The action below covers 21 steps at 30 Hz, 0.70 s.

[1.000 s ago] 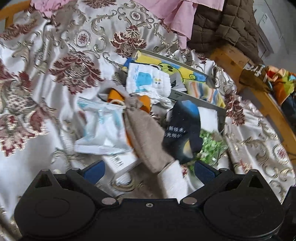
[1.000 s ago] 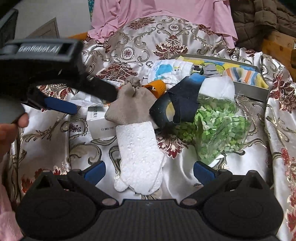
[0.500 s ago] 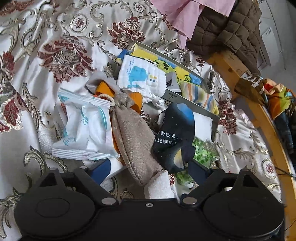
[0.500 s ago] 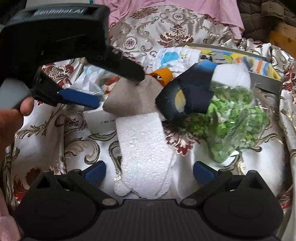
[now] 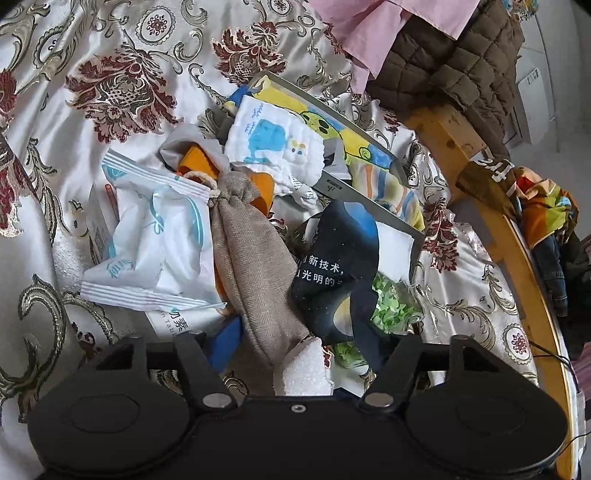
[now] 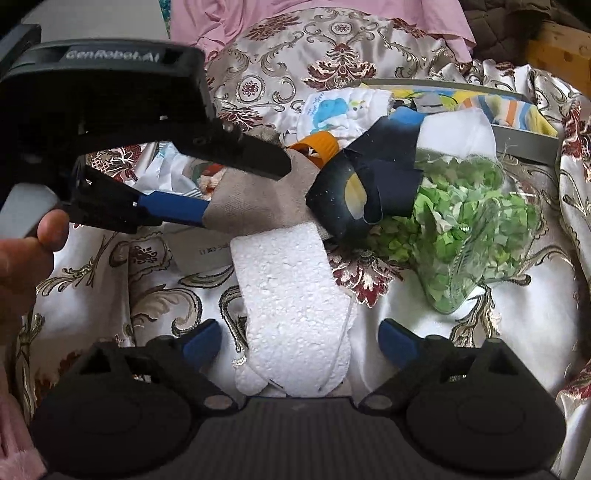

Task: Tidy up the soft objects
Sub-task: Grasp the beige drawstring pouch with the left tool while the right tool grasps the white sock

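Note:
A pile of soft things lies on the floral bedspread. A beige drawstring pouch (image 5: 251, 258) lies in the middle with a white foam piece (image 6: 291, 295) at its bottom end. My left gripper (image 5: 295, 339) is open, its fingers straddling the pouch's lower end; in the right wrist view it (image 6: 236, 188) reaches in from the left over the pouch (image 6: 258, 206). My right gripper (image 6: 301, 338) is open, its fingers on either side of the foam piece. A dark blue pouch (image 5: 340, 280), a bag of green scraps (image 6: 469, 229) and a white whale-print cloth (image 5: 273, 147) lie nearby.
A white and teal plastic packet (image 5: 155, 236) lies left of the beige pouch. A grey tray (image 5: 369, 199) with colourful cloths sits behind. A brown quilted jacket (image 5: 443, 66) and pink cloth (image 6: 314, 14) lie at the back. A wooden bed rail (image 5: 517, 258) runs along the right.
My left gripper has moved forward and down, its fingers coming around the beige pouch's lower end. The right gripper has edged closer to the foam piece.

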### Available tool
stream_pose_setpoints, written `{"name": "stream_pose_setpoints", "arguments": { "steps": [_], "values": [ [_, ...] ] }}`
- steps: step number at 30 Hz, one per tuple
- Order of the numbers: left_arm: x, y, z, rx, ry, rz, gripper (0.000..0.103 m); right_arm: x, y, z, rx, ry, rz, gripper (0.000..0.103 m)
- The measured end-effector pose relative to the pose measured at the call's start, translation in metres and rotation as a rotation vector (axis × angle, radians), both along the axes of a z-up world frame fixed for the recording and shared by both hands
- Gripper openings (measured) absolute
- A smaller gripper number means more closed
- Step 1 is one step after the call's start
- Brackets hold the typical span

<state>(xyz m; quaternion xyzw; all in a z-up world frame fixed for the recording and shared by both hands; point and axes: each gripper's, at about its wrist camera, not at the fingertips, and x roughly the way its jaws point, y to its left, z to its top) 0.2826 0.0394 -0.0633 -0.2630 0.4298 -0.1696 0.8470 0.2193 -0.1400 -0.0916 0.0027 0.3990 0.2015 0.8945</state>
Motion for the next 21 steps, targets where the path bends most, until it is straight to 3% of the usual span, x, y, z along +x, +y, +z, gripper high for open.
{"name": "stream_pose_setpoints", "arguments": {
  "steps": [2,7,14,21],
  "values": [
    [0.0,0.0,-0.001,0.019,-0.008,-0.006,0.052,0.0,0.0,0.001,-0.008,-0.008,-0.004,0.085],
    [0.001,0.002,-0.004,0.026,0.006,-0.003,0.04,-0.002,0.002,0.002,-0.013,-0.009,-0.006,0.066],
    [0.0,0.001,-0.007,0.08,0.013,-0.001,0.02,-0.01,0.003,0.005,-0.032,-0.034,-0.002,0.064],
    [-0.004,0.0,-0.003,0.11,-0.017,-0.024,0.012,-0.025,0.002,0.021,-0.075,-0.062,-0.004,0.064]
  ]
}}
